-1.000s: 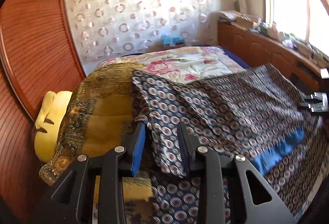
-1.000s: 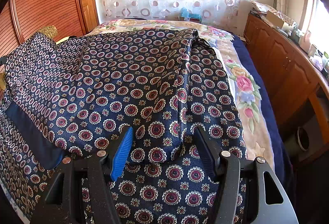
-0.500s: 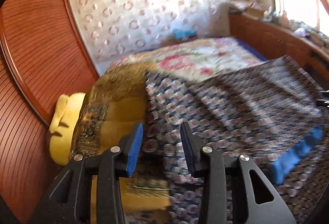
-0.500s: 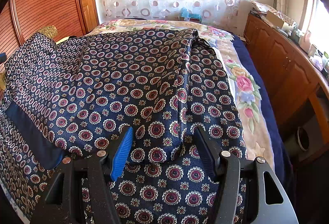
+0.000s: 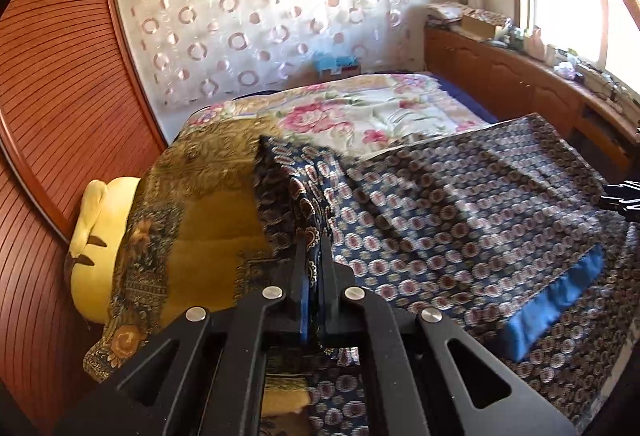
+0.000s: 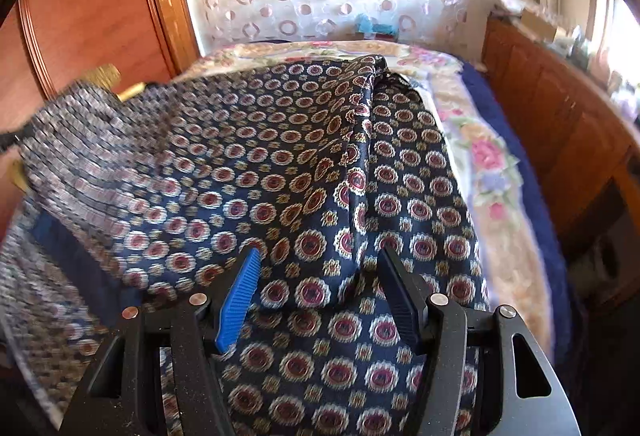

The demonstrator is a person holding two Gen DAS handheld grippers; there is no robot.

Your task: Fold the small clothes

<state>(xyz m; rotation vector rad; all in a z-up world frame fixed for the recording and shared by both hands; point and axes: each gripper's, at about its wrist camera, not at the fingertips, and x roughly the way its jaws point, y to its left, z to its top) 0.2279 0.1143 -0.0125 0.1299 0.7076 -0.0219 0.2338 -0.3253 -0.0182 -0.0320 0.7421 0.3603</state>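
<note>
The left gripper has just clenched on the garment's left edge on the bed; the right gripper hovers released.

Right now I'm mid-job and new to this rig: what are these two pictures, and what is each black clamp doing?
Each picture comes from a camera on a hand-held clamp, looking along its two fingers. In the left view, the left gripper has just closed, pinching an edge of the navy patterned garment. In the right view, the right gripper is open, its fingers straddling the same garment without pressing it. The garment lies spread on a bed with a floral bedspread. A mustard patterned cloth and a yellow plush toy sit beside it.
</note>
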